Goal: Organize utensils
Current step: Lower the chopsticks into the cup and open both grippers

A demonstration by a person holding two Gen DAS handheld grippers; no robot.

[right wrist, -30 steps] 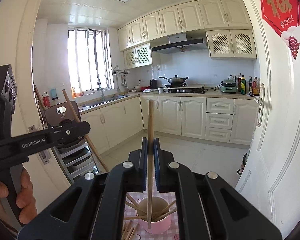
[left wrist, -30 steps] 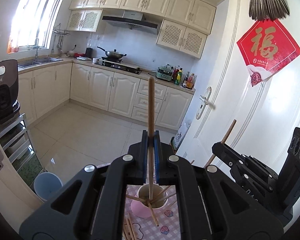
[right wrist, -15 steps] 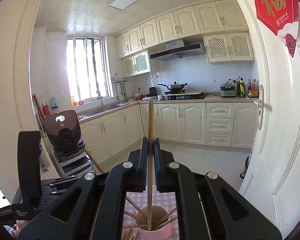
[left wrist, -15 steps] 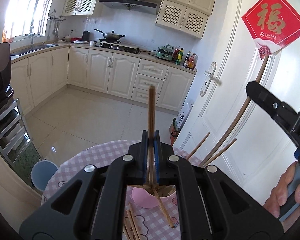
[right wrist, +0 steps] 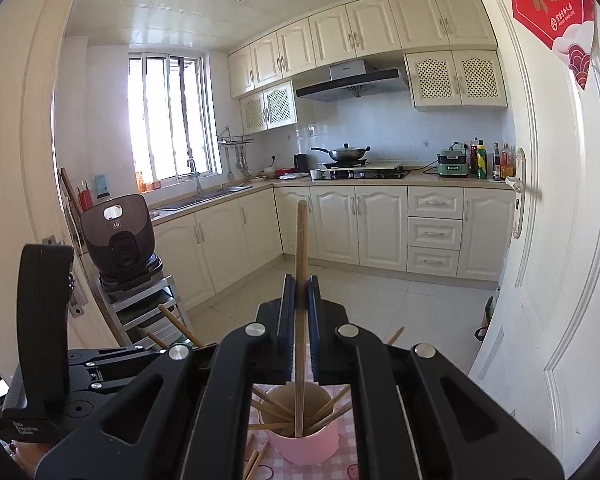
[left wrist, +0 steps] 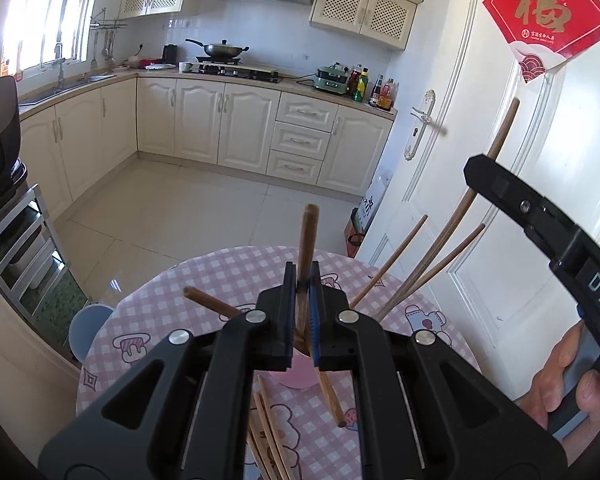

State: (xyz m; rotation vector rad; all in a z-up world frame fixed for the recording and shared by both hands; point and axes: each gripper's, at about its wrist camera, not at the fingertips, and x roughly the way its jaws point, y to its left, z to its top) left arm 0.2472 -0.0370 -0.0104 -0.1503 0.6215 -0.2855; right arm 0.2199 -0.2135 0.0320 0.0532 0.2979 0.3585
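Observation:
A pink cup (left wrist: 296, 376) stands on the round table with a pink checked cloth (left wrist: 204, 280). Several wooden chopsticks (left wrist: 396, 264) lean out of it. My left gripper (left wrist: 301, 276) hangs just above the cup, shut on one upright chopstick (left wrist: 307, 232). My right gripper (right wrist: 301, 284) is shut on another chopstick (right wrist: 301, 240), whose lower end is inside the cup (right wrist: 304, 444). In the left wrist view that right gripper (left wrist: 480, 174) reaches in from the right, with a hand (left wrist: 560, 376) on its grip. Loose chopsticks (left wrist: 268, 436) lie on the cloth near the cup.
A white door (left wrist: 480, 280) stands close behind the table on the right. A blue stool (left wrist: 88, 332) sits by the table's left edge. A metal rack (left wrist: 16, 248) with a dark cooker (right wrist: 118, 236) is at the left. Beyond is tiled floor and kitchen cabinets.
My left gripper has sunk toward the cup and tipped downward, so the table top now fills more of its view. The right gripper has kept still with its chopstick in the cup.

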